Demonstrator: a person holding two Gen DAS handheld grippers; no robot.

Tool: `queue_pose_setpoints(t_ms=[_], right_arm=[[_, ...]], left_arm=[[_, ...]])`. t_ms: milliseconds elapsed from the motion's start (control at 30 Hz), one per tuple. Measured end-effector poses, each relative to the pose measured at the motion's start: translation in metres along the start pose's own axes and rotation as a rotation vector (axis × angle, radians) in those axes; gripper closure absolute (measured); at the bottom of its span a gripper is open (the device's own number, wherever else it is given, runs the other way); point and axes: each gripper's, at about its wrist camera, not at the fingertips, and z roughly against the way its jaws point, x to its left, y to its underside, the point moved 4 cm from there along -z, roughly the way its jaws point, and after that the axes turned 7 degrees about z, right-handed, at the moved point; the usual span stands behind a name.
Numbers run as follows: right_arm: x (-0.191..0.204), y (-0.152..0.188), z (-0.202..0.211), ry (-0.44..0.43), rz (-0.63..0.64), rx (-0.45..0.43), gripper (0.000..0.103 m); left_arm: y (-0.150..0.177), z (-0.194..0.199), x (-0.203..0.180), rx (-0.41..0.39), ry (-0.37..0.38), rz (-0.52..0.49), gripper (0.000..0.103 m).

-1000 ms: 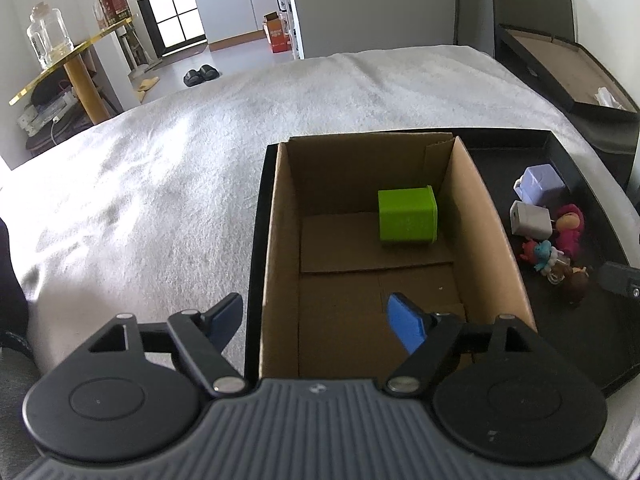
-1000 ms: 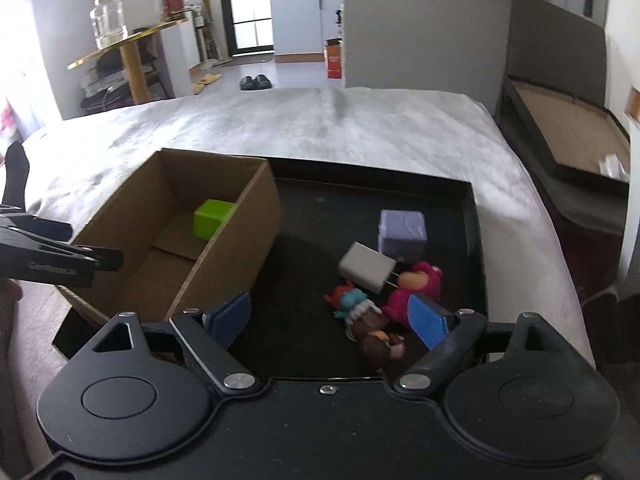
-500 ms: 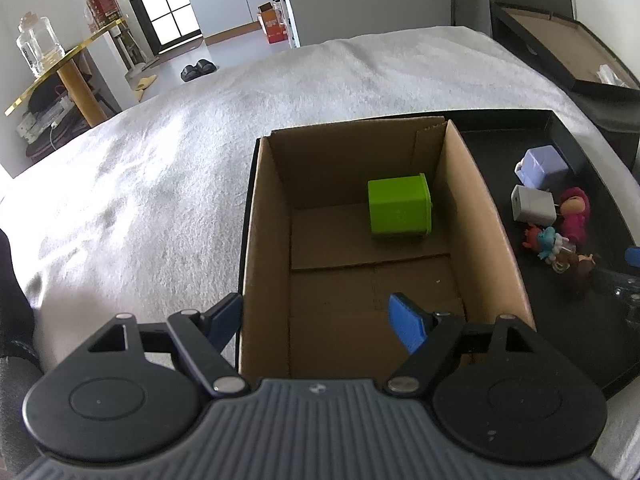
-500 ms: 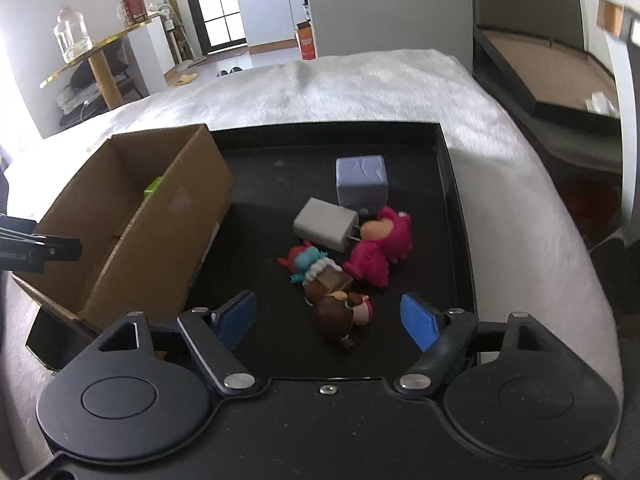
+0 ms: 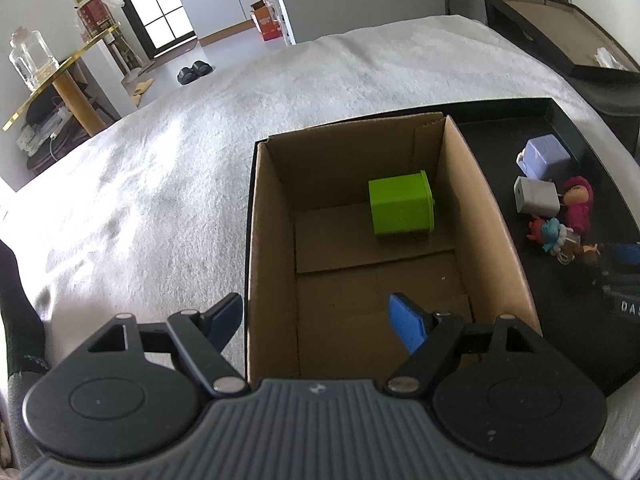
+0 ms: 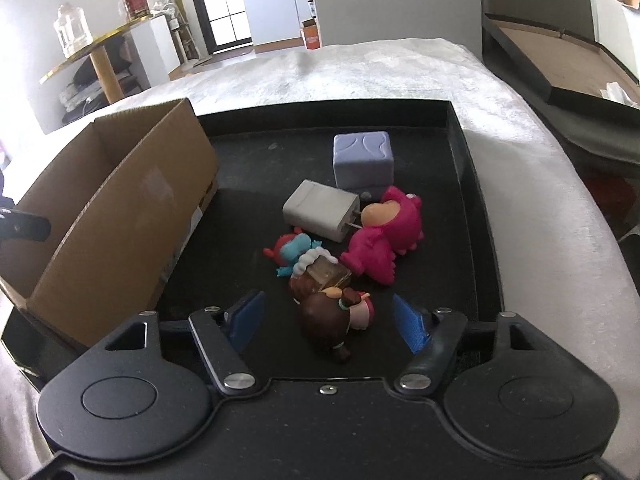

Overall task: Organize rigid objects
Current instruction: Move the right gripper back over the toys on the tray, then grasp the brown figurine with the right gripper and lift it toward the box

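White fabric lies bare and wide to the left of the cardboard box (image 5: pixel 272 264). The left gripper (image 5: pixel 316 320) straddles the box's near left wall, jaws spread, pinching nothing. One green block (image 5: pixel 400 208) sits against the box's far right wall. The black tray (image 6: pixel 476 208) holds the box and, rightward, a lavender cube (image 6: pixel 362 158), grey charger (image 6: pixel 320 210), pink figure (image 6: pixel 384 240) and others. The right gripper (image 6: pixel 326 324) has been closing around a brown-haired doll (image 6: pixel 332 320), pads not touching it.

We see the right gripper (image 5: pixel 624 276) cut off by the left view's edge, and the box (image 6: pixel 120 208) hides its green block from the right view.
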Motion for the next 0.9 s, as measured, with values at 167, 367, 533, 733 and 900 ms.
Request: queue_pose_setpoints(t_ms=[167, 367, 533, 733, 900], right_arm=[[-0.007, 0.004, -0.003, -0.008, -0.022, 0.021, 0.06], [-0.014, 0.005, 0.004, 0.016, -0.041, 0.04, 0.06], [-0.014, 0.001, 0.013, 0.028, -0.042, 0.033, 0.06], [-0.014, -0.008, 0.025, 0.043, -0.048, 0.017, 0.06], [-0.012, -0.015, 0.034, 0.063, -0.036, 0.008, 0.06]], left_arm=[[0.003, -0.006, 0.001, 0.025, -0.013, -0.006, 0.024], [0.002, -0.002, -0.003, 0.014, 0.001, -0.025, 0.024], [0.001, 0.001, -0.001, 0.003, 0.012, -0.009, 0.024], [0.001, -0.001, 0.0, 0.007, 0.02, -0.002, 0.024], [0.002, -0.002, 0.003, 0.008, 0.032, 0.019, 0.024]])
